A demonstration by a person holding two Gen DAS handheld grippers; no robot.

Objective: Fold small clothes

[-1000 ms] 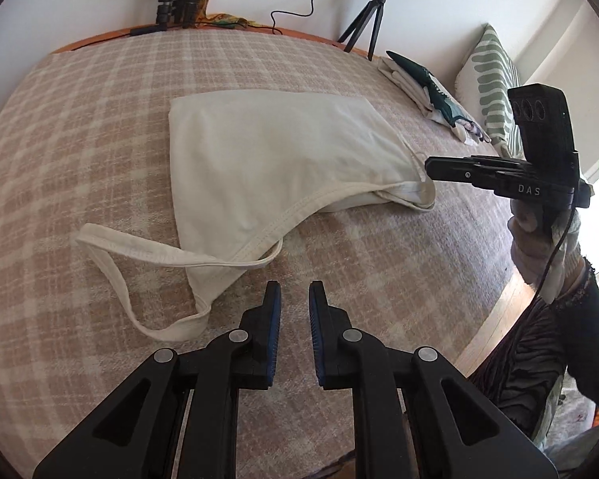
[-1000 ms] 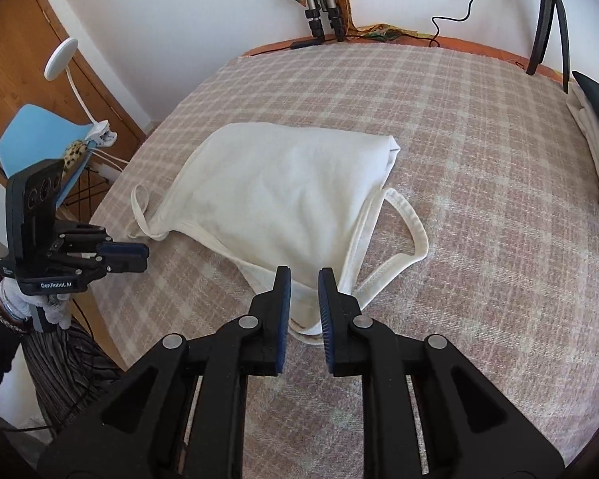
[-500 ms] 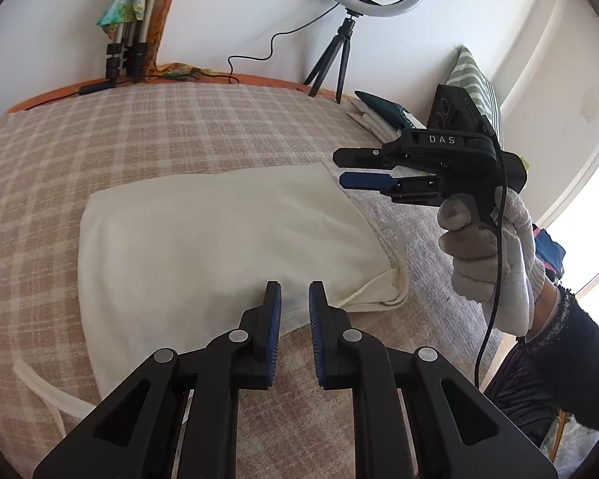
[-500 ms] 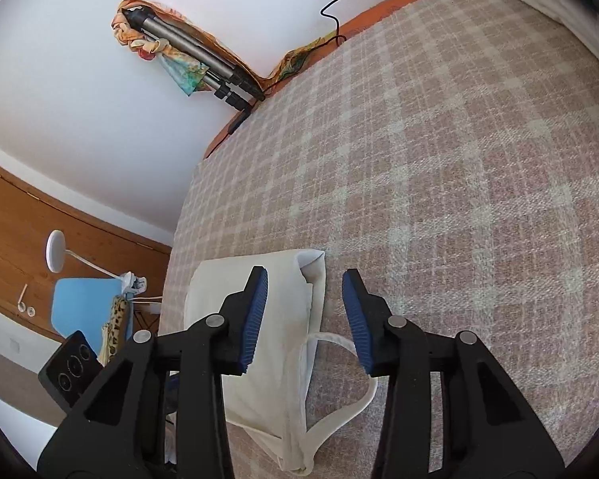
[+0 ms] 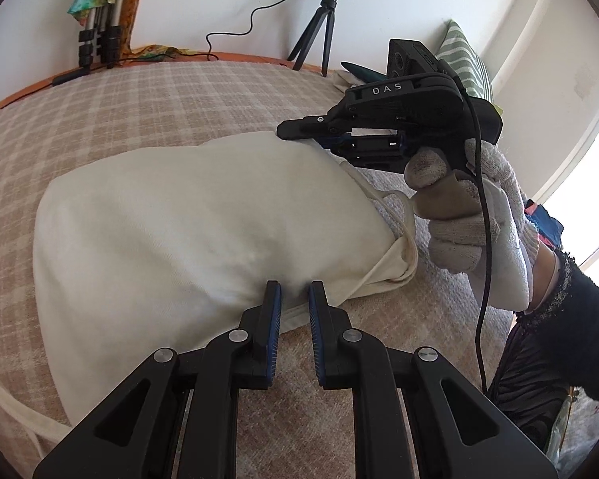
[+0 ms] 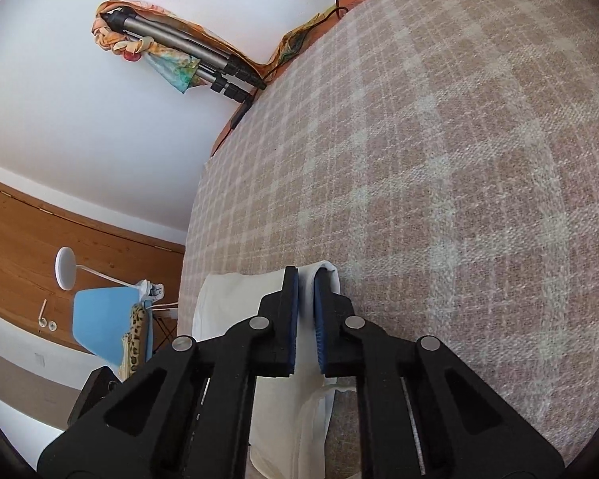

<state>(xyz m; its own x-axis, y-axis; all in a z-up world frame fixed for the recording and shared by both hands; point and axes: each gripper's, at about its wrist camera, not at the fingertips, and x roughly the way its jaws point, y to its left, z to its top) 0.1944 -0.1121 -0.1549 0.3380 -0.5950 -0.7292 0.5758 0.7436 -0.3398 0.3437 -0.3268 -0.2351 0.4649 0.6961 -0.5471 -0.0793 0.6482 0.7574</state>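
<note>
While the left wrist view takes in most of the cream top (image 5: pixel 187 219) spread on the plaid bedcover (image 5: pixel 147 95), the right wrist view shows only one corner of it (image 6: pixel 319 275), pinched between the nearly closed jaws of the right gripper (image 6: pixel 305 279). From the left view that gripper (image 5: pixel 299 129) meets the garment's far edge, held by a white-gloved hand (image 5: pixel 479 215). The left gripper (image 5: pixel 294 293) has its jaws slightly parted at the near hem, cloth between the tips, though I cannot tell whether they grip it. A loose strap (image 5: pixel 403 235) trails beside the glove. Behind stand a ring light on a tripod (image 5: pixel 319 28), a striped pillow (image 5: pixel 465 60) and folded tripods (image 6: pixel 203 56); a blue chair (image 6: pixel 104 323) sits beyond the bed.
</note>
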